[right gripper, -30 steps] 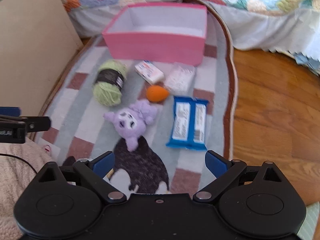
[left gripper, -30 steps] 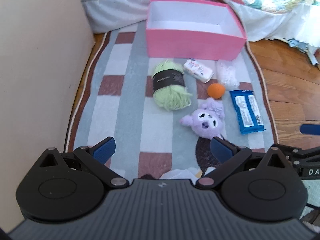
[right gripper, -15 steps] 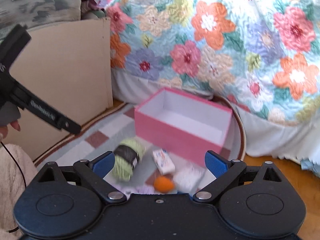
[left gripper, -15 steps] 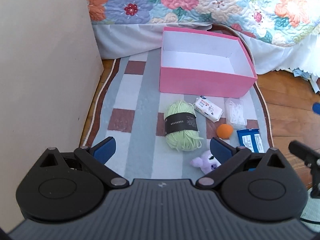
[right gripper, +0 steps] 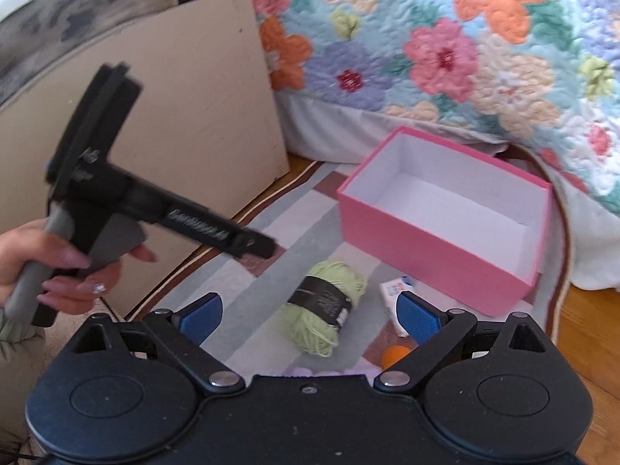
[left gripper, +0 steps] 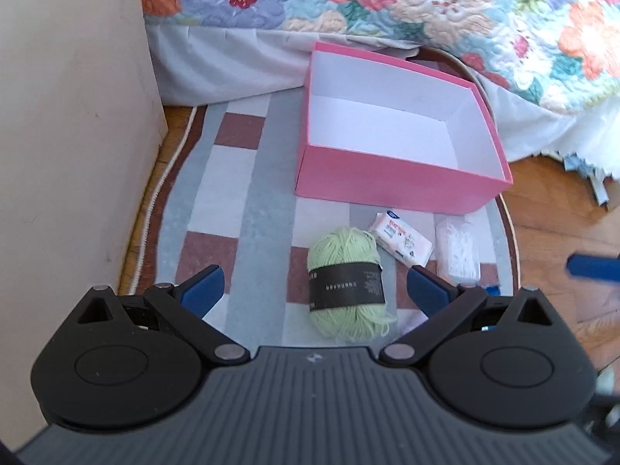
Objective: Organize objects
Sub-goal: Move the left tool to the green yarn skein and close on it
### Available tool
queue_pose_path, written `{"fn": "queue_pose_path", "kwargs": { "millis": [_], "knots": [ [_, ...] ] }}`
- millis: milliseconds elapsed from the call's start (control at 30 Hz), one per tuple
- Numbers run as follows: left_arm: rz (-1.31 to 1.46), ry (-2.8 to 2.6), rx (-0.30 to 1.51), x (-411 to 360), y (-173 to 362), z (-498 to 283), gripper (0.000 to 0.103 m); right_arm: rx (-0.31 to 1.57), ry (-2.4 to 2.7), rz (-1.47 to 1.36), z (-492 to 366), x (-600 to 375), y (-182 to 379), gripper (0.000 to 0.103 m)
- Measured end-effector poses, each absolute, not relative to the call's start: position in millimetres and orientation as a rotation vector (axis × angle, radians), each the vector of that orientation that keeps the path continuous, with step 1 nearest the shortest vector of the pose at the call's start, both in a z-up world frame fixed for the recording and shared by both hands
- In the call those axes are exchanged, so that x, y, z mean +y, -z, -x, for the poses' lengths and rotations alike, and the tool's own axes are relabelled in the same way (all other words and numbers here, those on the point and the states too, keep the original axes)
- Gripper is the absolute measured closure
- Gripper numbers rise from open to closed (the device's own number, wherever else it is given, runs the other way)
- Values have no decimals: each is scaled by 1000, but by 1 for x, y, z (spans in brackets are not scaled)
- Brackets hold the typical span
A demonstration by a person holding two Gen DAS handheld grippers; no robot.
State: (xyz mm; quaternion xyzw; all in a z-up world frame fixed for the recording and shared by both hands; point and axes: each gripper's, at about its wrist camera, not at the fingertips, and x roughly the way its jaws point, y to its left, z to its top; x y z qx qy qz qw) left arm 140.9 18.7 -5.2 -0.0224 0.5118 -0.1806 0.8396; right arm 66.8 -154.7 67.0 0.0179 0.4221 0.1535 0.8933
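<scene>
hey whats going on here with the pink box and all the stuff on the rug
A person holds a two-finger gripper in each hand over a rug, about to tidy loose things into the pink box, which is empty. Both the left gripper and the right gripper have their jaws open and hold nothing. A ball of green yarn, a small white packet, a clear bag and an orange ball lie on the rug in front of the box.

pink box (left gripper: 391, 188) 1 | yarn ball (left gripper: 347, 290) 1 | tissue pack (left gripper: 401, 238) 1 | orange ball (right gripper: 393, 355) 1
</scene>
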Motion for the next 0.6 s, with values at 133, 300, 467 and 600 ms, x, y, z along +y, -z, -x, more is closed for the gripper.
{"fn": "queue_pose_path", "kwargs": {
  "millis": [133, 300, 467, 600],
  "knots": [
    [103, 448, 1114, 24, 27, -154, 1, 895, -326, -39, -78, -143, -38, 6],
    [131, 490, 1116, 25, 46, -164, 3, 879, -345, -49, -88, -129, -12, 6],
    [187, 501, 1136, 25, 69, -170, 3, 874, -311, -13, -98, -115, 9, 7],
    [223, 516, 1188, 18, 94, -175, 3, 857, -292, -24, -103, -114, 23, 7]
  ]
}}
